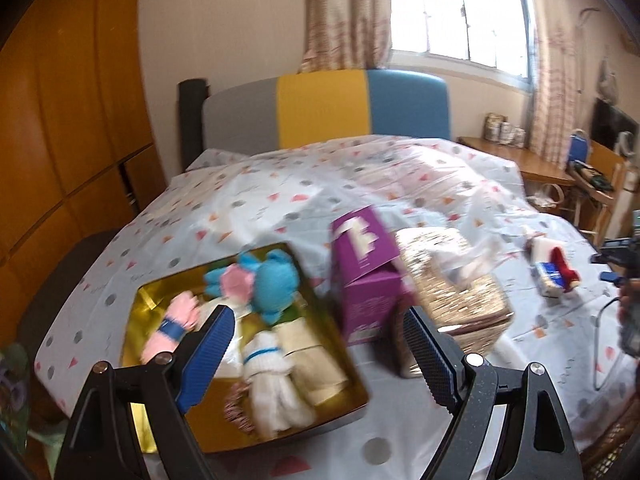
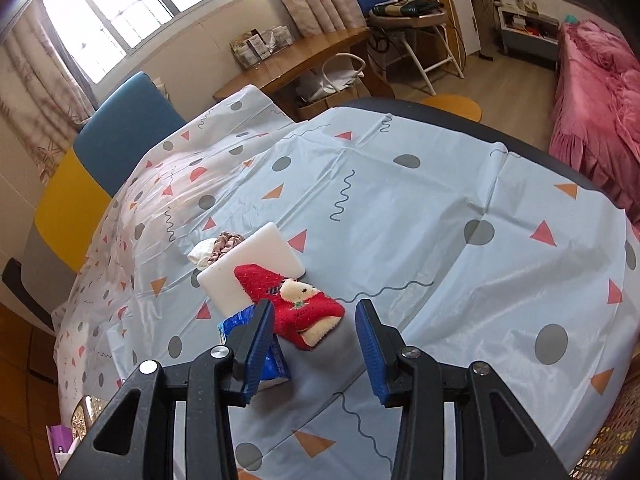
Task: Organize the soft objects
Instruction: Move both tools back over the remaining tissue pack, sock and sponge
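Patterned sheeting (image 2: 400,208) with dots and triangles covers the bed, filling the middle of both views. At lower left of the left wrist view, a gold tin (image 1: 148,304) holds a blue and pink plush toy (image 1: 272,280) and rolled socks (image 1: 276,384); the left gripper (image 1: 316,352) hangs open above it, empty. In the right wrist view, the right gripper (image 2: 314,344) stands open and empty just short of a red sock (image 2: 296,304), which lies on a white foam block (image 2: 256,256) at centre.
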### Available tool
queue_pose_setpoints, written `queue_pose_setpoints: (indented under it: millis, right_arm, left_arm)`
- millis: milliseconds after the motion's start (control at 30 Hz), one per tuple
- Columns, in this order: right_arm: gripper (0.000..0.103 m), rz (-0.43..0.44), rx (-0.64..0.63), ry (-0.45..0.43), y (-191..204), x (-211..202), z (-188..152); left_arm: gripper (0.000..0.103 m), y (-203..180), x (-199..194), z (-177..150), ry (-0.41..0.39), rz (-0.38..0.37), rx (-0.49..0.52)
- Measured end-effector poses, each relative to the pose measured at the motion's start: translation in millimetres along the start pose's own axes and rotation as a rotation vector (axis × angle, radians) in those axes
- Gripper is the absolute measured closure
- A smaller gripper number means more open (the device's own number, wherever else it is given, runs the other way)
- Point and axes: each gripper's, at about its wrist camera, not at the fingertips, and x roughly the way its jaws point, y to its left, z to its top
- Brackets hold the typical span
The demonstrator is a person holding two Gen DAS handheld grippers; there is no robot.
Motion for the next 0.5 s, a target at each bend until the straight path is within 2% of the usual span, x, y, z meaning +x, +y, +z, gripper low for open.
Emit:
queue_pose_setpoints:
  millis: [133, 233, 367, 500]
  right_arm:
    - [0.061, -0.052, 0.017, 0.017, -5.7, 4.7, 0.0]
    - [0.061, -0.082, 0.107, 0.048, -26.2, 10.6, 1.2]
    - [0.061, -0.065, 0.220, 0.064, -48.8, 11.2, 2.1]
    - [0.061, -0.033, 0.239, 0.058, -50.4, 7.0, 3.1]
  left_arm:
    - [0.016, -29.6, -5.4, 17.6, -0.038, -0.099, 0.039]
    - [0.016, -58.3, -4.3, 30.9, -0.047, -0.178, 0.092]
    - [0.016, -102.4, 1.9, 42.0, -0.031, -0.275, 0.160]
    - [0.016, -142.2, 14.8, 46.2, 0.013, -0.339, 0.201]
